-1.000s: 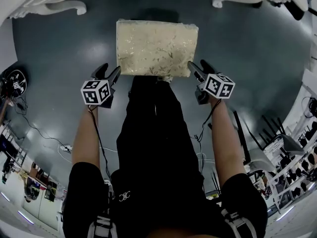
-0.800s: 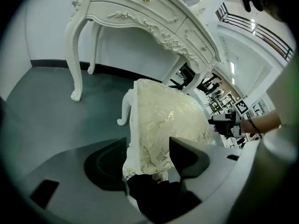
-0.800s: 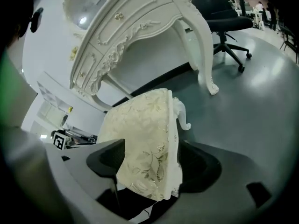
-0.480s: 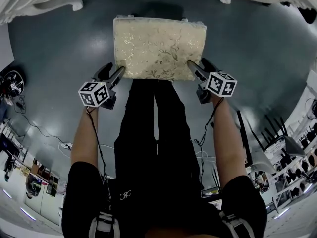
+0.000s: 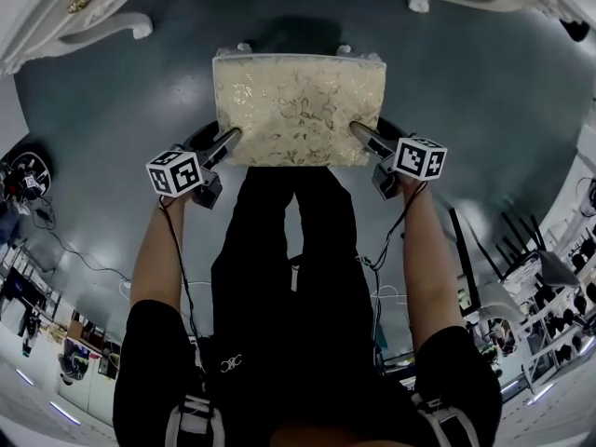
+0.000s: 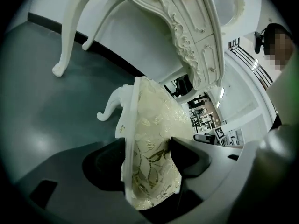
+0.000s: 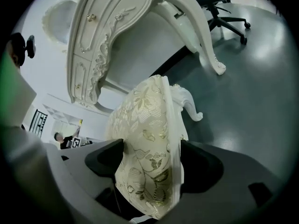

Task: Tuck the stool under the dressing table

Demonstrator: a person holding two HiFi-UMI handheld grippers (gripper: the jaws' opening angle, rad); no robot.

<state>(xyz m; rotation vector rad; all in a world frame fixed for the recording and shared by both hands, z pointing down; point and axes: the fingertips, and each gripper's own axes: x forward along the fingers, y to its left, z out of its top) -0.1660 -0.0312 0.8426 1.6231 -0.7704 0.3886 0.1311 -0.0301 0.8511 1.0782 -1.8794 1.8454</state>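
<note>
Black jaws of the left gripper (image 5: 230, 138) and right gripper (image 5: 359, 130), just opened wide, straddle the near corners of the stool (image 5: 298, 101), with its gold-patterned cushion between them. It stands on the grey floor (image 5: 121, 101), short of the white dressing table (image 6: 187, 36). The table's curved legs rise on either side beyond it, and an office chair (image 7: 224, 10) stands farther off.

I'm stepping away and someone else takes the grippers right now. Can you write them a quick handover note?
Left gripper: open, jaws just opened wider, straddling the near left corner of the stool, not clamped.
Right gripper: the same at the near right corner.
Stool: on the floor, short of the dressing table, seat not under it.
Done: both grippers placed at the seat.
To do: close on it, push the stool under the table.
</note>
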